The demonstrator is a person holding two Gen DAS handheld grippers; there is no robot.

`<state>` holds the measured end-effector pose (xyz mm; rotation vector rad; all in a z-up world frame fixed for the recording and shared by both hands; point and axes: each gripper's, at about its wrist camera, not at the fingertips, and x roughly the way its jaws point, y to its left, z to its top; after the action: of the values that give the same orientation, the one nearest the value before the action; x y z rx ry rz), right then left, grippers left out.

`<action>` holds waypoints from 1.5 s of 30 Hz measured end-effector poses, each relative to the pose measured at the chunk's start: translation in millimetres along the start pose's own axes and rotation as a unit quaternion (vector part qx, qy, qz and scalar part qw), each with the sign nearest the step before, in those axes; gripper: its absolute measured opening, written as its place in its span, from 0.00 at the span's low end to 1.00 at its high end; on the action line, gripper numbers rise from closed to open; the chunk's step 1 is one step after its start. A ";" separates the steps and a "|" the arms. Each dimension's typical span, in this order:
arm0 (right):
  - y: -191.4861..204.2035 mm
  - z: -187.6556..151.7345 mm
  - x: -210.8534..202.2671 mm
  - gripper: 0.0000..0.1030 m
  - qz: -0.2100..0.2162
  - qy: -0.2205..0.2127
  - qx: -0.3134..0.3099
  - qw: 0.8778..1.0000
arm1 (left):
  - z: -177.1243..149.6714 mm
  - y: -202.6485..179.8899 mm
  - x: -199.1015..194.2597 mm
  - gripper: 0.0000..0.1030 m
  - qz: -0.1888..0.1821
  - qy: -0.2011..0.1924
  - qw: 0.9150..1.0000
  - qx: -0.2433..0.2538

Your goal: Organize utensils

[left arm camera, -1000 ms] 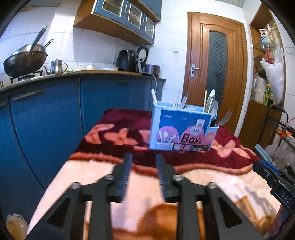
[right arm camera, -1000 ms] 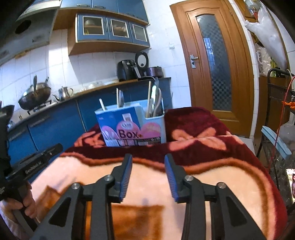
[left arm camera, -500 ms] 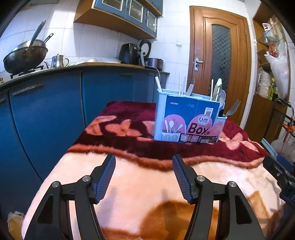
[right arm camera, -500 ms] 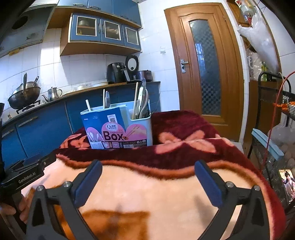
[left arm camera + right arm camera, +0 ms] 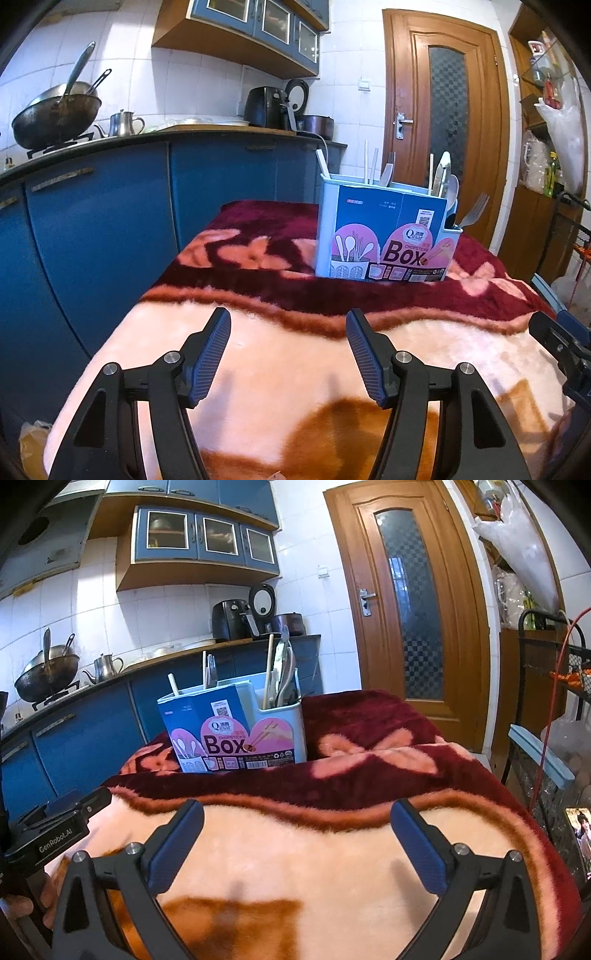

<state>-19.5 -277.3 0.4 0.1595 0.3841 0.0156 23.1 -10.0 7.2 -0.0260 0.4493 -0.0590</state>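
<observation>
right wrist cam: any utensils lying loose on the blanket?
No. The blanket is bare except for the utensil box; all visible utensils stand inside the box.

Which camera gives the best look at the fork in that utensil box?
The left wrist view: the fork leans out past the box at its right end, tines clear against the door. In the right wrist view that end compartment shows only crowded handles, and no fork can be made out.
</observation>
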 end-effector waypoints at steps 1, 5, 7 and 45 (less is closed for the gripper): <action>-0.5 0.0 0.1 1.00 0.000 0.001 0.002 1.000 | 0.0 0.3 0.0 0.64 0.000 0.000 1.000 -0.001; -0.6 -0.5 1.0 1.00 0.000 0.003 0.005 1.000 | 0.0 1.3 0.3 0.64 0.001 0.001 1.000 -0.005; -0.4 -0.4 1.2 1.00 -0.001 0.005 0.005 1.000 | 0.0 1.3 0.3 0.64 0.002 0.001 1.000 -0.004; -1.4 -0.6 2.1 1.00 -0.002 0.006 0.006 1.000 | -0.5 1.2 -0.5 0.64 0.002 -0.001 1.000 -0.002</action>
<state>-17.8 -278.4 -1.1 0.1703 0.3964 0.0110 22.6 -8.7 6.9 -0.0292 0.4469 -0.0542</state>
